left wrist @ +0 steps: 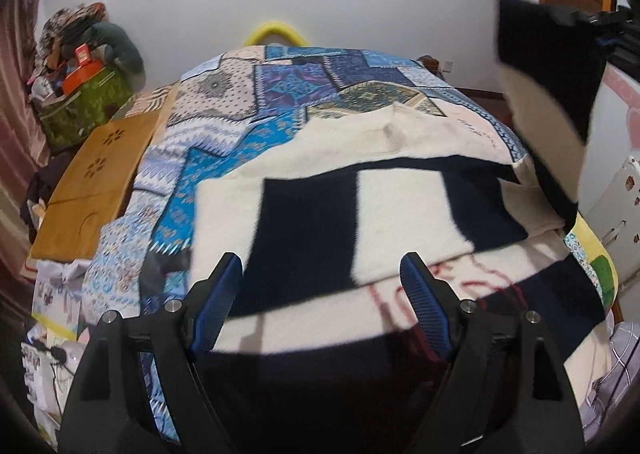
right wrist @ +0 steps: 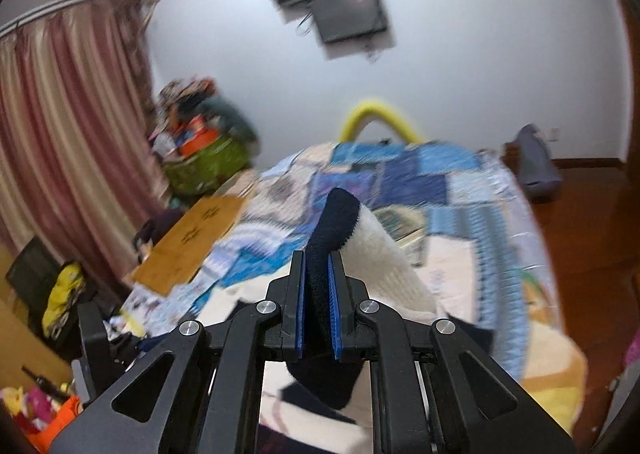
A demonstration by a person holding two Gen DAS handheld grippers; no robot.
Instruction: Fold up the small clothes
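Observation:
A cream and navy block-patterned sweater (left wrist: pixel 360 210) lies spread on the bed, with red stitched lettering near its front edge. My left gripper (left wrist: pixel 322 270) is open and empty, its blue pads (left wrist: pixel 218 306) just above the sweater's near part. My right gripper (right wrist: pixel 318 274) is shut on the sweater's sleeve (right wrist: pixel 340 222), navy at the cuff and cream behind, and holds it up above the bed. In the left wrist view the lifted sleeve (left wrist: pixel 548 94) hangs at the upper right, with the right gripper (left wrist: pixel 600 20) just showing there.
The bed carries a blue patchwork quilt (left wrist: pixel 280 94). A wooden board (left wrist: pixel 96 178) lies along its left edge, beside a green bag (left wrist: pixel 88 102) piled with things. A yellow hoop (left wrist: pixel 276 32) stands at the far end. Curtains (right wrist: pixel 60 134) are left, wooden floor (right wrist: pixel 580 234) right.

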